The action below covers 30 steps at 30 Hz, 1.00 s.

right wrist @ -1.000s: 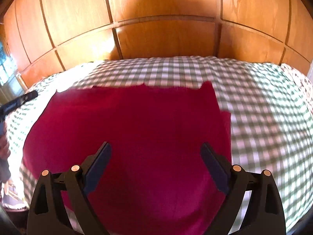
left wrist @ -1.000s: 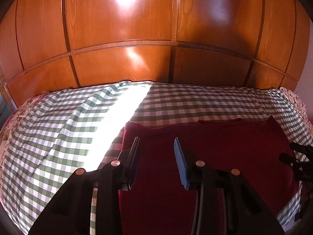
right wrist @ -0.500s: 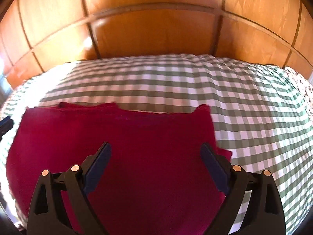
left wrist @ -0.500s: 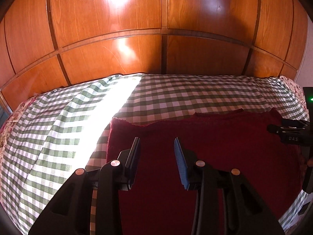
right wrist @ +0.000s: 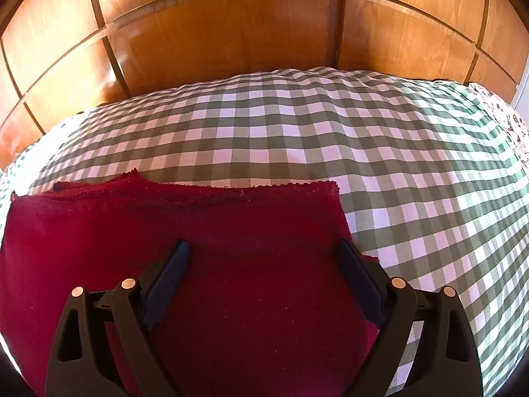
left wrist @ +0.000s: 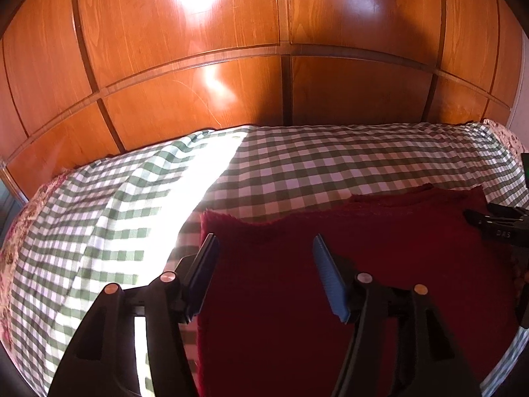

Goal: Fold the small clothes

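The cloth lies on the bed under the right claw — bare bed ahead and right, panels behind.

Sun glare whitens the checked cloth; fisheye edges bend, corners dark.

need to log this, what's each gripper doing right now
left gripper: open, jaws have just been opening, over the red cloth, holding nothing
right gripper: open wide above the red cloth, holding nothing
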Motion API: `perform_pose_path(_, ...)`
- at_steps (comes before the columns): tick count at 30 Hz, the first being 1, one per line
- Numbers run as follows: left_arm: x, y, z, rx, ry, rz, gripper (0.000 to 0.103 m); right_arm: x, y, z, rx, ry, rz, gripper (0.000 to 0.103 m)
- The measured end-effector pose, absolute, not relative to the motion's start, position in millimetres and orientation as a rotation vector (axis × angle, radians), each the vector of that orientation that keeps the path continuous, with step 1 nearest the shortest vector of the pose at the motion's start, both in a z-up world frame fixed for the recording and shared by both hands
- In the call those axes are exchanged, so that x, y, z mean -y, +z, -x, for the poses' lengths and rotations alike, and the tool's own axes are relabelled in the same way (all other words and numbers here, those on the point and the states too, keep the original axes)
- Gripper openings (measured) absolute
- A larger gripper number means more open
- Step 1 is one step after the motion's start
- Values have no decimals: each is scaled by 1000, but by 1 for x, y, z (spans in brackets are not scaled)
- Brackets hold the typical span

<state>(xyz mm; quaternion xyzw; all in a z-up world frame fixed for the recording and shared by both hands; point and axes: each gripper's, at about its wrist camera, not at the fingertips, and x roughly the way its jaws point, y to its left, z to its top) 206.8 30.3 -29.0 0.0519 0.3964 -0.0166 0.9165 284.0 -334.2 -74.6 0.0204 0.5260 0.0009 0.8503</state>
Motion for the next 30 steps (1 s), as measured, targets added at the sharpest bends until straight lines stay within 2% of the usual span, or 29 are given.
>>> perform_pose_path(4, -38, -40, -232, -862, -49, -134, 59, 334, -75, -284, -1105, 0, -43, 90)
perform_pose_path(6, -39, -48, -243, -891, -69, -147, 45, 333, -74, -283, -1101, 0, -44, 90)
perform_pose_path(9, -36, -65, -259, -962, -148, -154, 35, 333, -75, -282, -1098, 2, -49, 90)
perform_pose_path(10, -33, -72, -263, -989, -184, -163, 24, 334, -75, -282, -1097, 2, -52, 91)
perform_pose_path(13, -30, -74, -264, -971, -197, -174, 5, 335, -75, -282, -1094, -1, -58, 91)
perform_pose_path(19, -34, -51, -258, -855, -111, -97, 4, 334, -70, -276, -1052, -22, -60, 89)
perform_pose_path(23, -21, -89, -275, -941, -40, -152, 5, 333, -74, -281, -1068, -52, -50, 89)
perform_pose_path(27, -9, -95, -271, -910, 15, -231, 8, 333, -80, -287, -1095, -67, -53, 90)
perform_pose_path(28, -12, -93, -272, -914, 15, -211, 12, 335, -81, -288, -1101, -63, -71, 91)
perform_pose_path(30, -25, -83, -269, -911, 41, -138, 29, 338, -81, -289, -1107, -53, -101, 91)
